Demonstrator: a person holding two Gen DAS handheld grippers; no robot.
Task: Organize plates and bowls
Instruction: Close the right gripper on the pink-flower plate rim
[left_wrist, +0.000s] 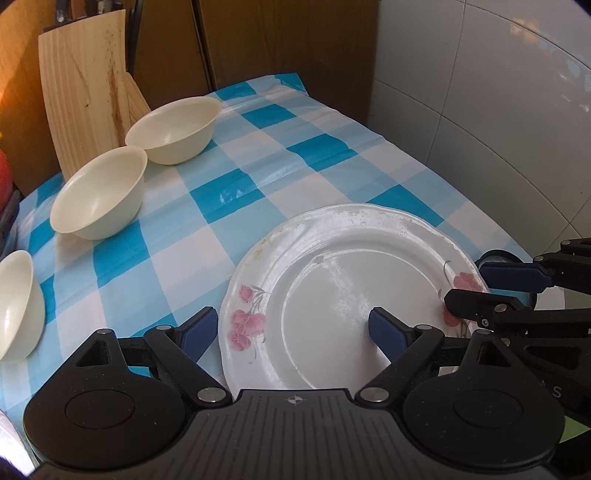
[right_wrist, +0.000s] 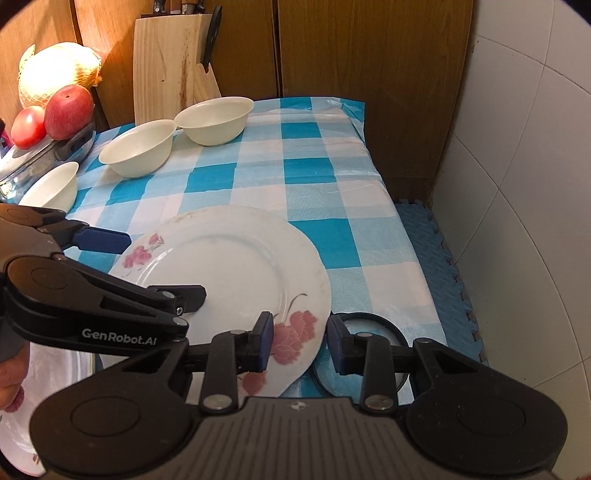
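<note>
Step in hand: plate pickup. Three cream bowls (right_wrist: 140, 153) stand left of and beyond the floral plate (right_wrist: 236, 266), which lies on the checked tablecloth (right_wrist: 314, 177). Left gripper (left_wrist: 291, 330) spreads wide across the plate's left edge, holding nothing. Right gripper (right_wrist: 300, 341) brackets the right rim, unclosed. Next: close, lift level.

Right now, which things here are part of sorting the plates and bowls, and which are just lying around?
Part of the job:
floral plate
three cream bowls

Just lying about:
wooden cutting board
knife
apple
tomato
netted melon
round lid
</note>
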